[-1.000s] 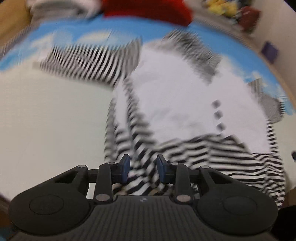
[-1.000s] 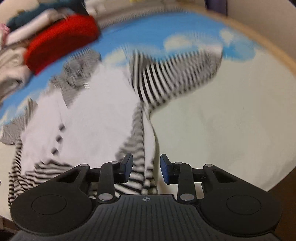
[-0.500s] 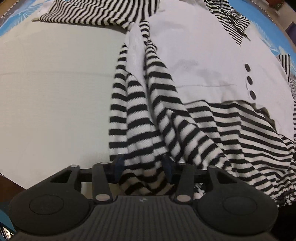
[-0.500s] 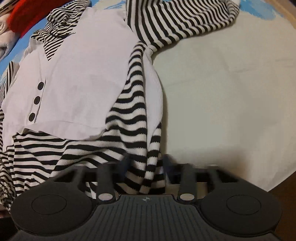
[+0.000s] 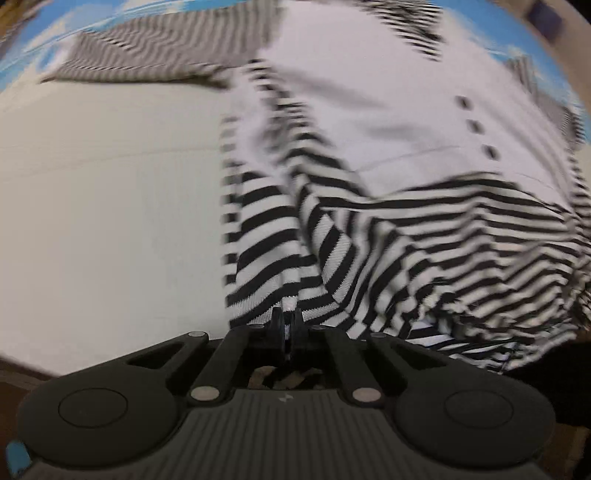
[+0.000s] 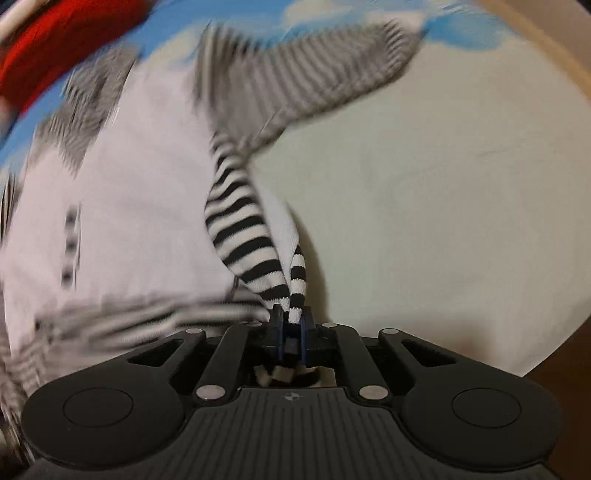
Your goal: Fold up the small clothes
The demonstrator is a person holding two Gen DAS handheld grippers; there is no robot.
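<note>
A small black-and-white striped garment (image 5: 388,229) with a plain white front panel and three dark buttons (image 5: 474,125) lies spread on a pale sheet. My left gripper (image 5: 287,325) is shut on the striped hem, with cloth bunched between the jaws. The same garment shows in the right wrist view (image 6: 236,229), its striped sleeve (image 6: 306,85) stretched to the far right. My right gripper (image 6: 291,325) is shut on a striped fold of the hem and lifts it off the sheet. Both views are motion-blurred.
The pale sheet (image 5: 110,206) covers the surface, with a blue cloud-print cloth (image 6: 454,26) at the far edge. A red garment (image 6: 62,40) lies at the far left of the right wrist view. The surface's brown edge (image 6: 561,354) shows at lower right.
Both grippers went from open to shut on the striped hem. The hem has since risen off the sheet and both views are moving.
</note>
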